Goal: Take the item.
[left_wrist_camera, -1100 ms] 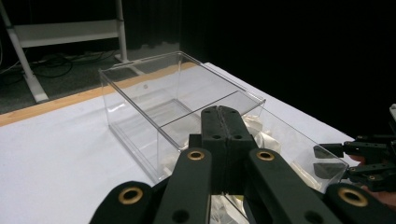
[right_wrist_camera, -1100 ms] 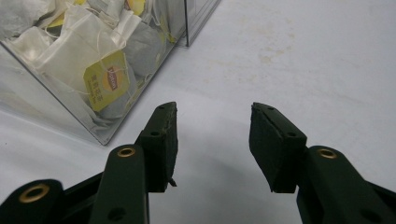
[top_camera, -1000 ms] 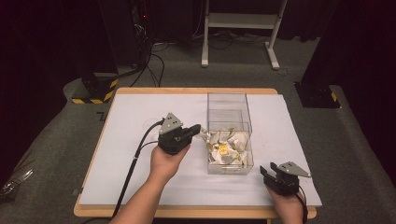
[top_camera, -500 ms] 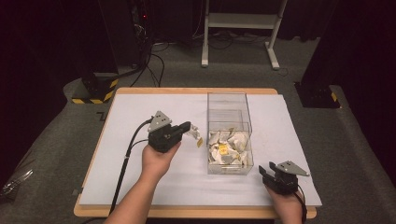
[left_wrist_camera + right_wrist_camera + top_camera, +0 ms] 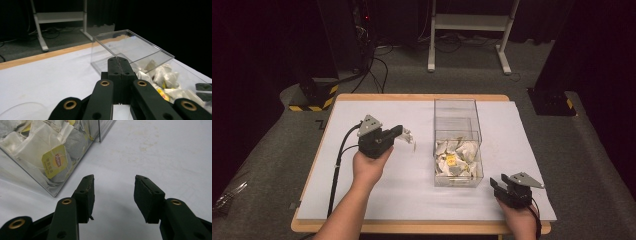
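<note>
Left of the clear box (image 5: 457, 142), the left gripper (image 5: 398, 134) is pinching one tea bag (image 5: 408, 139) in pressed-together jaws, the bag dangling over the white table (image 5: 362, 195) on the box-facing side. Near the box's front right corner, the right gripper (image 5: 502, 186) is waiting half spread and empty; many bags are lying heaped inside the box, too tangled to count
</note>
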`<state>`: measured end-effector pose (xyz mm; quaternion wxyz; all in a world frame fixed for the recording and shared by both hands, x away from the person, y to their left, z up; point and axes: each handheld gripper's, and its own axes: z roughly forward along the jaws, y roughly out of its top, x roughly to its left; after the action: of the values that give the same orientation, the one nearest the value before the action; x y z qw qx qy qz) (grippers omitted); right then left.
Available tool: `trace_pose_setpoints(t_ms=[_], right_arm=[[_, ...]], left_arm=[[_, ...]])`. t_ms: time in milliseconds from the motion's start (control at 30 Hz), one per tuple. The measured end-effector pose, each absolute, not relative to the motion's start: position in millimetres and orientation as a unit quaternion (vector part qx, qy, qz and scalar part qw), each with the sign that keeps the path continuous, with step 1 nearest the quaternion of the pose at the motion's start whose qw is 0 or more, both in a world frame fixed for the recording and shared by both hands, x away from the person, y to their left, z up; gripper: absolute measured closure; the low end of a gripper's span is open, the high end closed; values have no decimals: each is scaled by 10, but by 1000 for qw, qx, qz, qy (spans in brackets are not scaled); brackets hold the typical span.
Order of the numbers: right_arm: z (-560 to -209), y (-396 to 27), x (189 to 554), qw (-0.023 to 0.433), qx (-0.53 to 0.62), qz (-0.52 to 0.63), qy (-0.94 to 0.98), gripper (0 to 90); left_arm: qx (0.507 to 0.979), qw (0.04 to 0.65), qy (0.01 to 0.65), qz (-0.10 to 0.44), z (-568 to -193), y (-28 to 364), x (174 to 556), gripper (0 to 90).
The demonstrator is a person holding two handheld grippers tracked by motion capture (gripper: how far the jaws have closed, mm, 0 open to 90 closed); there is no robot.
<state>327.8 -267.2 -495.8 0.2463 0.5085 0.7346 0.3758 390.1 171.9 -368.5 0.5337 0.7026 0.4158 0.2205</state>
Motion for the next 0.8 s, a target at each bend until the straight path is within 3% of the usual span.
trace_pose_setpoints(t_ms=[800], right_arm=[[-4971,-2671,3250,244,505,373,739,513]], left_arm=[[660,526,480,239,-3749,2365,4020,900]])
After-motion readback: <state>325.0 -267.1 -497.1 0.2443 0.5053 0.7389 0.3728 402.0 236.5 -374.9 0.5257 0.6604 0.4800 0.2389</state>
